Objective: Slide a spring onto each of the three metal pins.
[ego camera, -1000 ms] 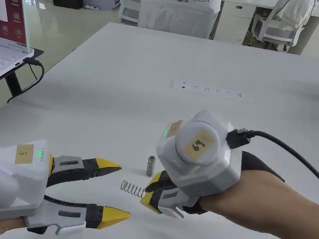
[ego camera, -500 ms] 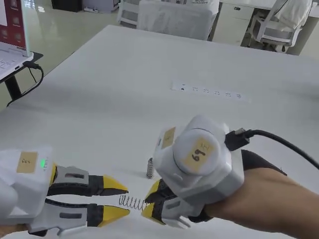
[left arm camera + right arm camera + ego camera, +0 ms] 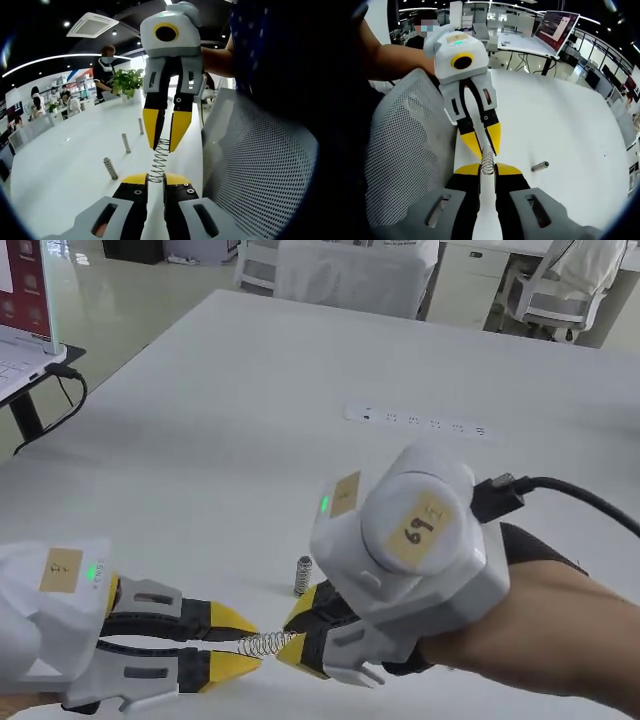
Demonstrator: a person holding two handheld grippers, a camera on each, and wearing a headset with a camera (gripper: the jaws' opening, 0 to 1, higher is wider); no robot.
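Observation:
A loose coil spring is stretched between my two grippers just above the white table. My left gripper at lower left has its yellow tips shut on one end. My right gripper is shut on the other end. In the left gripper view the spring rises from my left gripper to the right gripper. A pin wearing a spring stands beside two bare pins. The sprung pin stands just behind the grippers. The right gripper view has the spring between my right gripper and the left gripper.
A row of sockets is set into the table further back. A laptop sits on a stand at far left. Office chairs stand beyond the table's far edge. A mesh chair back is close on the near side.
My left gripper moved right toward the spring and went from wide open to shut on its free end. The right gripper kept hold of the spring and lifted it slightly.

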